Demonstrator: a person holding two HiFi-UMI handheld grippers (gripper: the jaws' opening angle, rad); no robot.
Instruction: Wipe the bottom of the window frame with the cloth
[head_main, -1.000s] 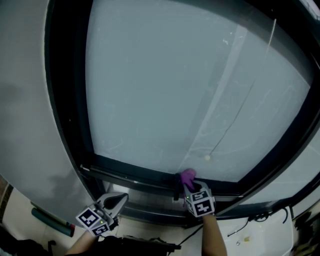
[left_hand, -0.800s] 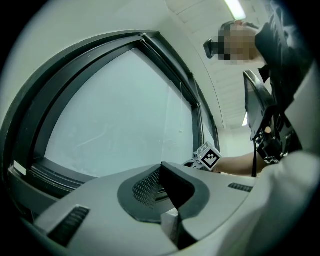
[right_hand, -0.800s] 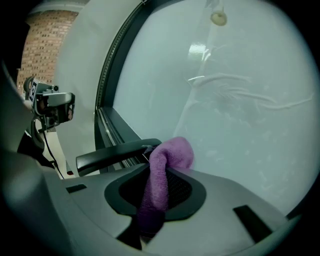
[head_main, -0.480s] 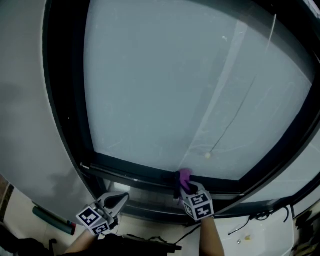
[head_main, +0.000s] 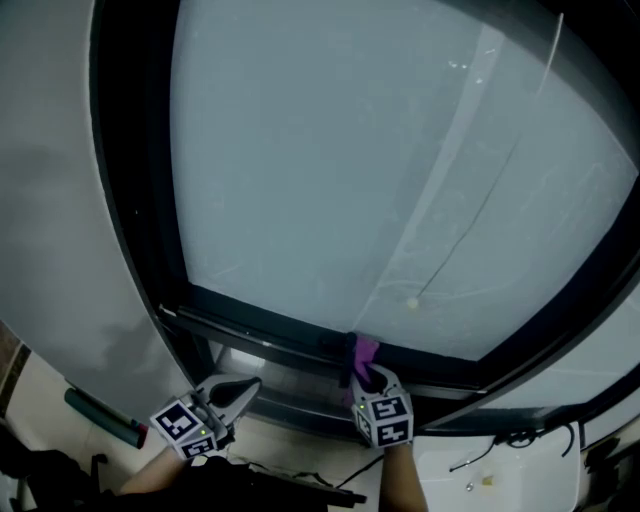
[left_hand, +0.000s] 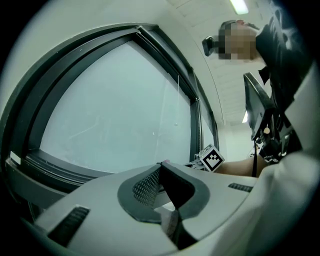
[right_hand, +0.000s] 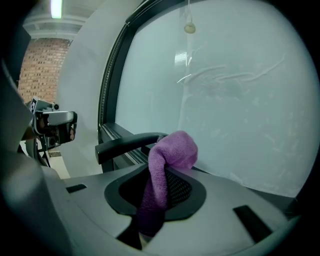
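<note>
Purple terry cloth (right_hand: 169, 156), pinched in the right gripper (head_main: 364, 376), meets the dark window frame's bottom rail (head_main: 262, 331) for wiping; left gripper (head_main: 242, 390) hangs aside, jaws pressed together.

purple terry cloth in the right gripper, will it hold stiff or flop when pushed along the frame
Likely floppy: the purple terry cloth curls over at the right gripper instead of standing straight. Probably light and grippy, given its fuzzy pile, so it may bunch against the dark window frame.
</note>
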